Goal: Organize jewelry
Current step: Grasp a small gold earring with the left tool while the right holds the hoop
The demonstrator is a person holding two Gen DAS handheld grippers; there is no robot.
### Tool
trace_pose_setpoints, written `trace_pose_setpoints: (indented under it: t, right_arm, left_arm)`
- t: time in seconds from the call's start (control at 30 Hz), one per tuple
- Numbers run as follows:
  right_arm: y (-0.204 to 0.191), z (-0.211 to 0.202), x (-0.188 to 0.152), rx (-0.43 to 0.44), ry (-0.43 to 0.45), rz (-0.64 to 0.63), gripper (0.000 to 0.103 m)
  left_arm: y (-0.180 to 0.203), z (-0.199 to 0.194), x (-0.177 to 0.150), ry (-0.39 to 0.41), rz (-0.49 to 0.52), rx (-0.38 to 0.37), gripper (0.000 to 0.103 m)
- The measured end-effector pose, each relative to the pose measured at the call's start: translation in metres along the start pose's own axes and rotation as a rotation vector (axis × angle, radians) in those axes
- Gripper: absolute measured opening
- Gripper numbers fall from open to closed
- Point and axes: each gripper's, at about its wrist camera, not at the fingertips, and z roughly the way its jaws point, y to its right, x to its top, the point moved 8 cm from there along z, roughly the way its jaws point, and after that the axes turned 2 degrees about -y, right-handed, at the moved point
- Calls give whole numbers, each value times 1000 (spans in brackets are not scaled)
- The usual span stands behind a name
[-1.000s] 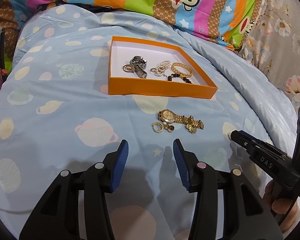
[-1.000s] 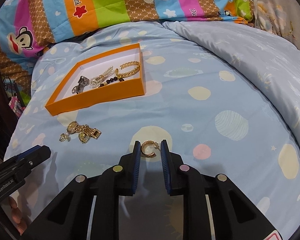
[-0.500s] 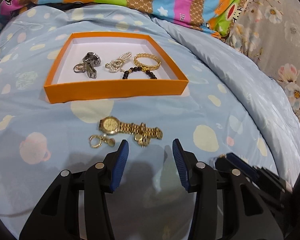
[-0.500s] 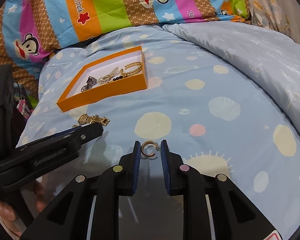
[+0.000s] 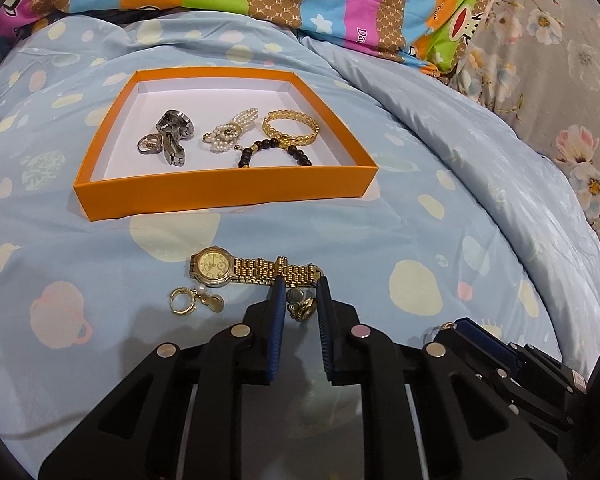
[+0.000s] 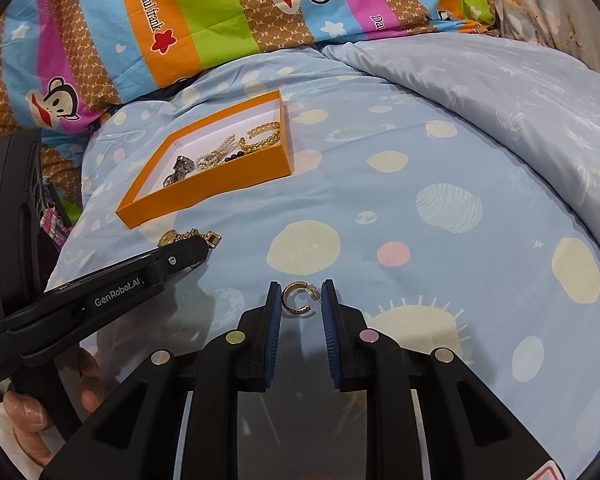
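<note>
L claw (image 5: 299,300) closing round the charm (image 5: 300,307) at the watch (image 5: 236,271) strap end, pads not yet pressing. R claw (image 6: 301,300) clamped on hoop (image 6: 296,299). Box (image 5: 228,192) well ahead. Risk: L snags the strap too, dragging the watch.

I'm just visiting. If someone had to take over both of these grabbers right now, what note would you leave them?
Left gripper: jaws closing around the gold watch band end, by a small gold piece on the bedspread.
Right gripper: holds a gold hoop earring.
Done: silver watch, pearl bracelet, gold bangle and bead bracelet lie in the orange box.
Left: gold watch, hoop, loose earring go in.
</note>
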Motion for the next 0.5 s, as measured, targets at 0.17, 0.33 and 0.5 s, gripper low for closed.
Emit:
trace_pose_setpoints:
  t: [0.17,0.33,0.5]
  right_arm:
    - [-3,-7,0,2,27,-15,20]
    - [-14,-16,-4,22,41,-42,19]
    - [-31,-24,-3,43,55,-73,19]
  left_arm:
    - [-1,-15,-7,15,3,-9,15]
    - [-18,-42,-20,32,-26,-17,15]
    - [-44,-66,-21,59,-71,2,15]
